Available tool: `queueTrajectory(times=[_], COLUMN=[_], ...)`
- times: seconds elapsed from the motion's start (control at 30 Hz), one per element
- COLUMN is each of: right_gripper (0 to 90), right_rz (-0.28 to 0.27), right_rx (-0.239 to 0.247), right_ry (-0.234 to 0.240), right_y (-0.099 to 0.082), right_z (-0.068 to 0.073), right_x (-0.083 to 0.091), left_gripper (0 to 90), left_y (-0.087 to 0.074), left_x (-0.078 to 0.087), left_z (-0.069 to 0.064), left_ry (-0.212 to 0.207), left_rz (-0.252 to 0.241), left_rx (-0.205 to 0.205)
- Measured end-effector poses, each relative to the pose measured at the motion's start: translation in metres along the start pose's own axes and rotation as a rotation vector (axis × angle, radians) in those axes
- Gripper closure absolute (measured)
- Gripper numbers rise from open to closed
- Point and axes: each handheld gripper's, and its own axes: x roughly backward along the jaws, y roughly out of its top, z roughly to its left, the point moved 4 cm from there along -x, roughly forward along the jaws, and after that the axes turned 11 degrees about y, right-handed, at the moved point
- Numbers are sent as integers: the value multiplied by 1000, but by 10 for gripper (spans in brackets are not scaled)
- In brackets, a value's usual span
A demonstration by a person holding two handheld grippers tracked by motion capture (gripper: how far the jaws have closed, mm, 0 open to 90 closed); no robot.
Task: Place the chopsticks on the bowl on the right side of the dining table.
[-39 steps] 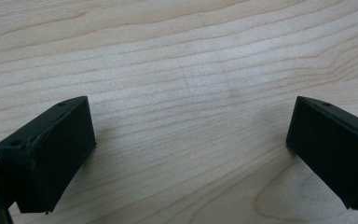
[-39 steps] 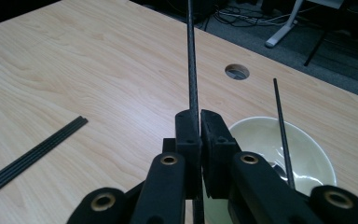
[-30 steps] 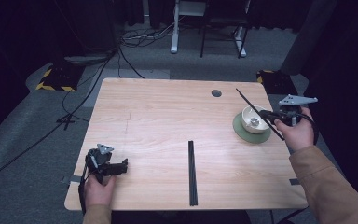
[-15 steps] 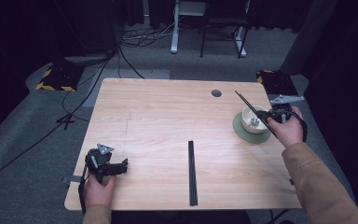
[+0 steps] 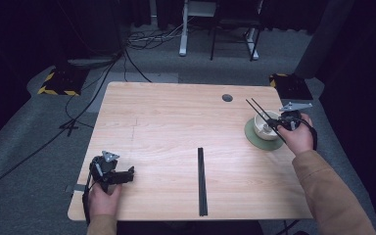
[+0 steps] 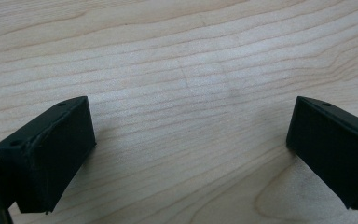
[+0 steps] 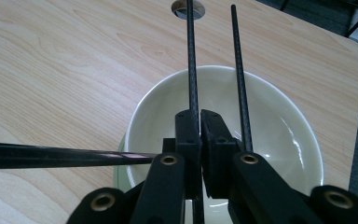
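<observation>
My right gripper (image 5: 277, 126) hovers over a white bowl (image 5: 263, 128) that sits on a green saucer (image 5: 259, 143) at the table's right side. In the right gripper view its jaws (image 7: 200, 114) are shut on a black chopstick (image 7: 190, 60) that points out past the bowl (image 7: 279, 126). A second chopstick (image 7: 239, 74) runs beside it, outside the right jaw. A black rod (image 7: 60, 156) crosses from the left to the jaws. My left gripper (image 5: 126, 175) rests near the front left corner; its jaws (image 6: 191, 135) stand open over bare wood.
Another pair of black chopsticks (image 5: 201, 181) lies straight on the wooden table (image 5: 176, 122) near its front edge. A round cable hole (image 5: 227, 98) is at the back right. Dark floor, cables and chair legs surround the table.
The right hand has come down and a little to the left with the chopsticks, from beside the bowl to just over it. The left gripper has stayed put.
</observation>
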Motion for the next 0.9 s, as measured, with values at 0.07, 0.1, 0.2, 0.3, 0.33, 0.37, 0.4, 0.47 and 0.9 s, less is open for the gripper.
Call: queueTrajectory(times=[0.07,0.1,0.2,0.3,0.33,0.37,0.4,0.47,0.9], right_gripper=[869,869,867,793,750,706,605,547,523], right_rz=[3,6,10,0,-7,-14,-37,-49,1], right_rx=[4,6,-4,-12,-13,-9,-15,-21,12], right_ry=[-2,2,3,2,-3,-11,-11,-13,-66], right_y=[0,-1,-3,-3,-3,-3,-2,-1,-6], right_z=[0,0,0,0,-1,-1,-1,-1,-11], right_x=[0,-1,-2,-2,-1,-1,1,0,-9], left_gripper=[13,13,13,13,12,12,13,13,12], left_y=[0,0,0,0,0,0,0,0,0], left_x=[0,0,0,0,0,0,0,0,0], left_z=[0,0,0,0,0,0,0,0,0], left_ry=[0,0,0,2,2,0,0,0,0], left_rz=[0,0,0,-1,0,0,0,0,0], left_rx=[0,0,0,0,-1,0,0,0,0])
